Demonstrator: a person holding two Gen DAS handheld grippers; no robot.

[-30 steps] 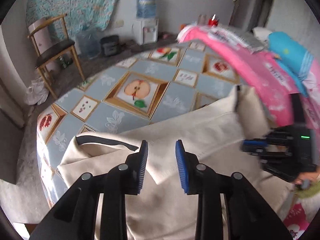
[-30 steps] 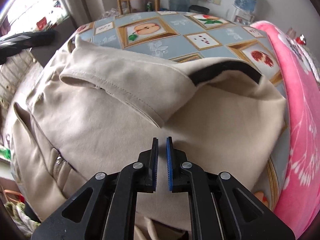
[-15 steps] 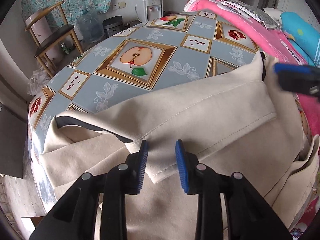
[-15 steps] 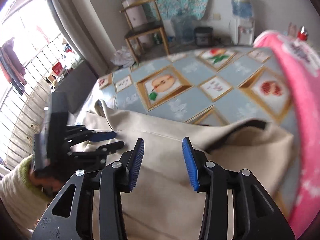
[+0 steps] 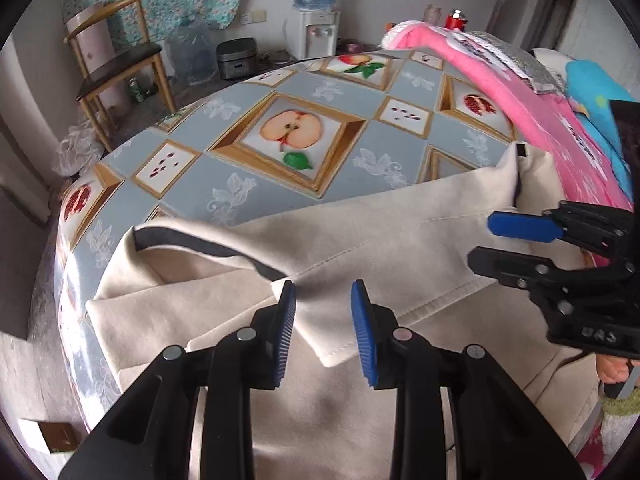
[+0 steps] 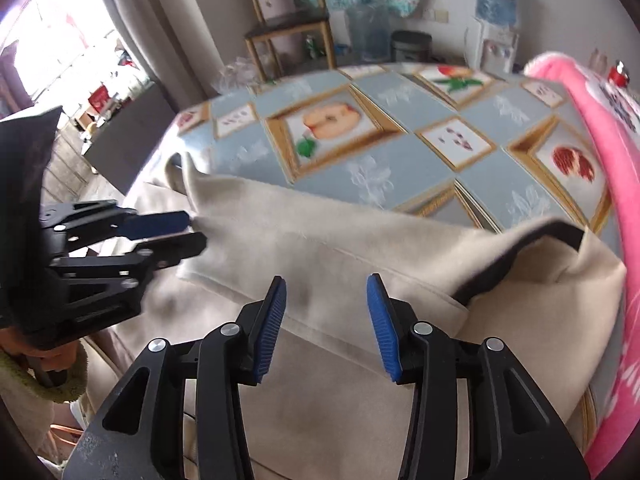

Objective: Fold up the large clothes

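One beige garment (image 5: 360, 240), dark-lined at collar, spread over near half of fruit-print tablecloth (image 5: 240, 184); folded flap across middle. Beside garment, toward far right edge: pink blanket (image 5: 500, 80). Left gripper (image 5: 323, 312): partly open, poised over corner of flap, blue pads not pressing cloth, nothing held. Right gripper (image 6: 326, 312): jaws just widened, apart above garment near dark collar edge, empty. Beyond tablecloth: wooden chair (image 5: 116, 64), water dispenser (image 5: 316, 20).

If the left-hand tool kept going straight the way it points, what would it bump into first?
Most likely the folded-over flap of the cream fabric garment, whose stitched corner lies between the open left tool fingers; how far above it they are is unclear.
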